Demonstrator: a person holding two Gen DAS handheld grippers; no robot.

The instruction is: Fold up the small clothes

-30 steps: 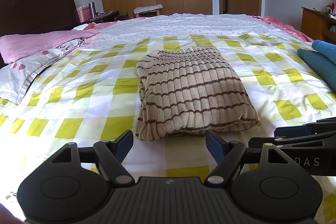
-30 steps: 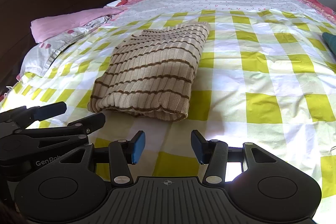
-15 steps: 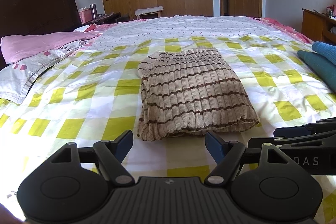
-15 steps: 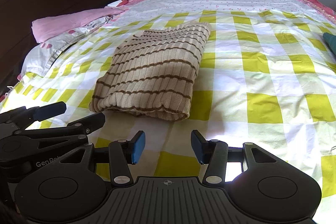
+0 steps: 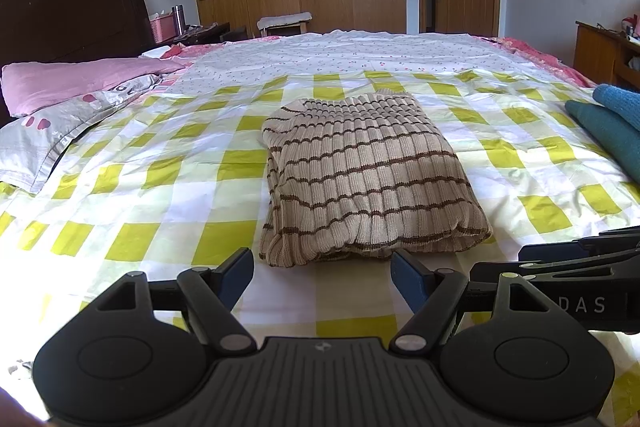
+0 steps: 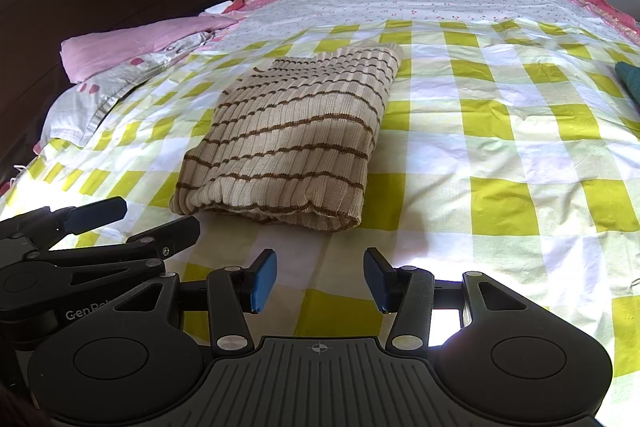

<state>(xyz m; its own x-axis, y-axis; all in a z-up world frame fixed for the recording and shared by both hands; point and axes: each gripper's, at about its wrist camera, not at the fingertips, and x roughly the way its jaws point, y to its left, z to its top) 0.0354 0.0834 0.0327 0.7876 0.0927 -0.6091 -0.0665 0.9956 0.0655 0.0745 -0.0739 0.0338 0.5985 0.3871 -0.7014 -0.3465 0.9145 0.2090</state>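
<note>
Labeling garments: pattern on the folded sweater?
Beige ribbed knit sweater with thin brown horizontal stripes; clearest in the left wrist view.

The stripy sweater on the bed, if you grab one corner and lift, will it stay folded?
Probably not. The sweater is soft ribbed knit with rounded, sagging edges, so it would likely flop open. It looks thick in several layers, so perhaps a bit heavy for one corner. Its ridged surface should not slip easily.

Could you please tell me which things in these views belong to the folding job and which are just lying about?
Part of the job:
- striped knit sweater, folded on the checked sheet
- left gripper, jaws open
- right gripper, jaws open

Just lying about:
- pink pillow
- teal knitwear
- pink basket
- metal flask
</note>
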